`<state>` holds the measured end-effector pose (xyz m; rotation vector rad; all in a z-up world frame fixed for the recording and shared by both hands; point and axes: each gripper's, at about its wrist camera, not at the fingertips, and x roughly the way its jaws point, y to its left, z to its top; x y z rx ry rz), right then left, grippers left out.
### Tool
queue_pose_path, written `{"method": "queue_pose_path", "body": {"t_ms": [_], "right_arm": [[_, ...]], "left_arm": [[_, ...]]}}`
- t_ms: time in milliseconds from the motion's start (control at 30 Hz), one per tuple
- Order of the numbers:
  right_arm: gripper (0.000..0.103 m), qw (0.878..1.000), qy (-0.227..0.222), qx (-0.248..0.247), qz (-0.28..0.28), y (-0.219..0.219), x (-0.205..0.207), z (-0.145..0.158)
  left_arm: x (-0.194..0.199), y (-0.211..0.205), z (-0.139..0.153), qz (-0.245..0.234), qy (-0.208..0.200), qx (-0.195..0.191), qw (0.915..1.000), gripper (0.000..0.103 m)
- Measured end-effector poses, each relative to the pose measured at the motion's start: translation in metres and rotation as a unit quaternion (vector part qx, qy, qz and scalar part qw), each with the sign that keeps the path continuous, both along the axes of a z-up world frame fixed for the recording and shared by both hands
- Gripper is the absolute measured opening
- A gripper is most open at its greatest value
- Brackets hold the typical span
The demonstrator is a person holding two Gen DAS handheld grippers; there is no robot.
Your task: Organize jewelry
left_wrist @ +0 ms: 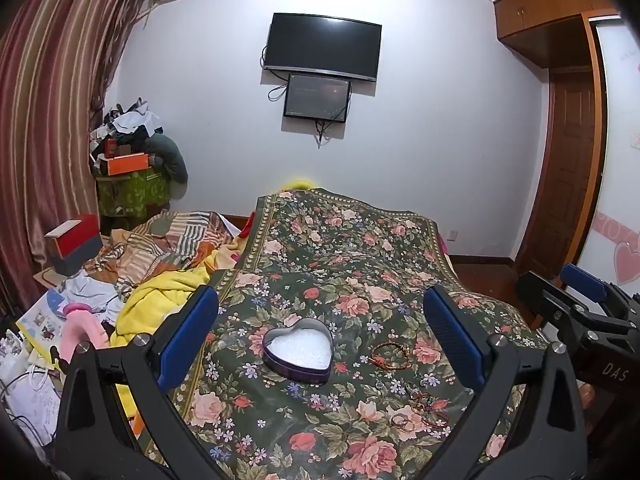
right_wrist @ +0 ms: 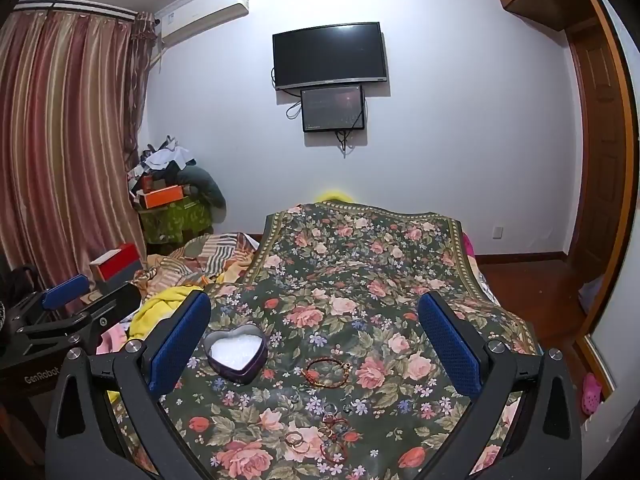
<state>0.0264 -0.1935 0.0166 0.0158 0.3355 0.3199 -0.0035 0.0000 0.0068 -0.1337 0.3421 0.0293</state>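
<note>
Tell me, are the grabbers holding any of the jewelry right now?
No. The left gripper and right gripper are both open and empty; the red bracelet lies on the floral cloth.

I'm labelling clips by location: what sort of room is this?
Most likely a home bedroom: a bed under a dark floral bedspread, striped curtains, and a black wall-mounted television.

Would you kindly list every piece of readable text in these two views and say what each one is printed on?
"DAS": white letters on the black body of the right gripper, seen in the left wrist view.
"GenRobot": pale letters on the body of the left gripper, seen in the right wrist view; the last letters are cut off.
Air conditioner label, TV logo, booklet print: too small to read.
</note>
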Motion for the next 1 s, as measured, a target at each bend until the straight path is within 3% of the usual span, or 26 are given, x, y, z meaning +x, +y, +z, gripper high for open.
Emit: {"method": "queue_pose_path", "body": {"t_ms": [1000], "right_arm": [[0.103, 1.000, 0.001, 0.002, 0.001, 0.001, -0.003, 0.000]], "left_arm": [[0.000, -0.003, -0.004, -0.004, 0.003, 0.002, 1.0000, 0.103]]}}
